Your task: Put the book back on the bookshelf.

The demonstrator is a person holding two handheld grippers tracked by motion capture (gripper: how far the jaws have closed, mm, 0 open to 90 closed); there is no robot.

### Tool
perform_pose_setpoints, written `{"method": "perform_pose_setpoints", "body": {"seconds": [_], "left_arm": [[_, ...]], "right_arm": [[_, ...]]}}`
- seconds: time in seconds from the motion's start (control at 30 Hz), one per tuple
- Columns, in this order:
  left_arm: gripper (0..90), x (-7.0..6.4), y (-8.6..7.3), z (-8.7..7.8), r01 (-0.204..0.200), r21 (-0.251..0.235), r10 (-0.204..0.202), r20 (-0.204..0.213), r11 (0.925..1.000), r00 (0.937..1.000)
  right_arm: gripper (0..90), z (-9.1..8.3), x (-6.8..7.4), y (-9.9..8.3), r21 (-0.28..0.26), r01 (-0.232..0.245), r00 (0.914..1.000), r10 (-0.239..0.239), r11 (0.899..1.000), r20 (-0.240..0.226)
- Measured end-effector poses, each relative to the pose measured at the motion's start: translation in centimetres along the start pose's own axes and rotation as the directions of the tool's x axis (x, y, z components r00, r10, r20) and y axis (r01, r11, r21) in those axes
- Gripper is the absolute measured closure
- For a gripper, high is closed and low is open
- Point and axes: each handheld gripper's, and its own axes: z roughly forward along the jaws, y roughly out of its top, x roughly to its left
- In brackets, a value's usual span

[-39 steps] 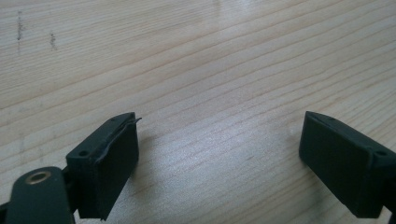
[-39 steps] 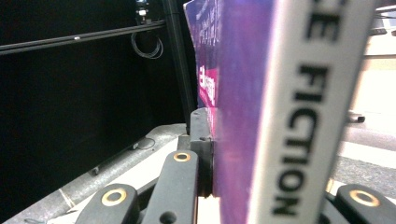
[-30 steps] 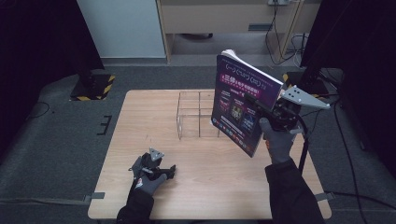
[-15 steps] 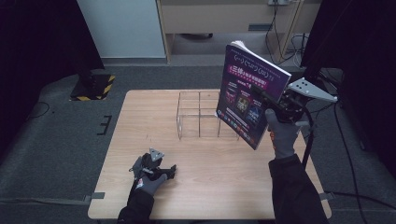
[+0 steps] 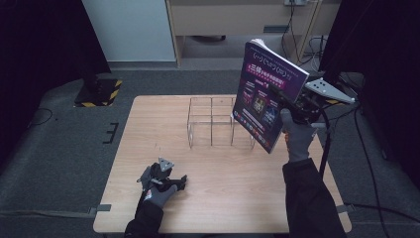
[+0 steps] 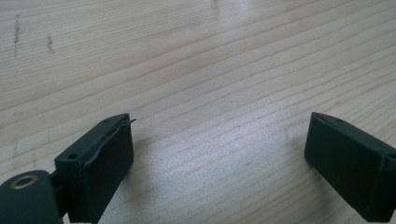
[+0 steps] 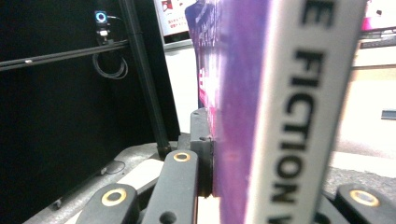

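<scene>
The white spine (image 7: 299,112) of the purple glossy softcover book (image 5: 267,94) reads "FICTION" in black capitals; its cover print is too small to read. The right gripper (image 5: 297,106) clamps it upright at the frame's upper right, above the clear wire divider rack (image 5: 213,121). At lower left, the left gripper (image 5: 166,178) rests gaping and empty on the pale wooden table (image 5: 237,198).

magazine (image 5: 265,99) hides the rack's (image 5: 213,121) right end | magazine's spine text blurred, cut off at the frame edges | cover print too small to read

Left hand-held gripper (image 6: 219,154), jaws wide apart, over bare wooden table (image 6: 196,70).
</scene>
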Motion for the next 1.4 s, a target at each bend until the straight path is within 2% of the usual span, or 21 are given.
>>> {"method": "perform_pose_setpoints", "body": {"seconds": [0.4, 0.7, 0.83, 0.93, 1.4], "left_arm": [[7.1, -0.1, 0.0, 0.0, -0.007, 0.000, 0.007, 0.007, 1.0000, 0.9999], [7.0, -0.1, -0.1, 0.0, -0.010, 0.000, 0.010, 0.011, 0.9999, 0.9999], [6.9, -0.2, 0.0, 0.0, -0.011, 0.000, 0.011, 0.012, 0.9999, 0.9999], [6.9, -0.2, -0.1, 0.0, -0.011, 0.000, 0.011, 0.013, 0.9999, 0.9999], [6.7, -0.2, -0.1, -0.1, -0.016, 0.000, 0.016, 0.015, 0.9999, 0.9998]], "right_arm": [[82.9, 1.7, -0.3, -0.7, 0.001, 0.011, 0.9974, -0.011, 1.000, 0.071], [82.9, 2.9, -0.6, -1.3, -0.004, 0.006, 0.9921, -0.005, 1.000, 0.125], [82.9, 3.6, -0.8, -1.8, 0.000, 0.000, 0.9896, 0.000, 1.000, 0.144], [82.8, 4.2, -0.7, -2.3, 0.012, 0.014, 0.9861, -0.016, 1.000, 0.166], [82.9, 5.9, -0.8, -4.7, 0.010, 0.017, 0.9764, -0.019, 1.000, 0.215]]}}
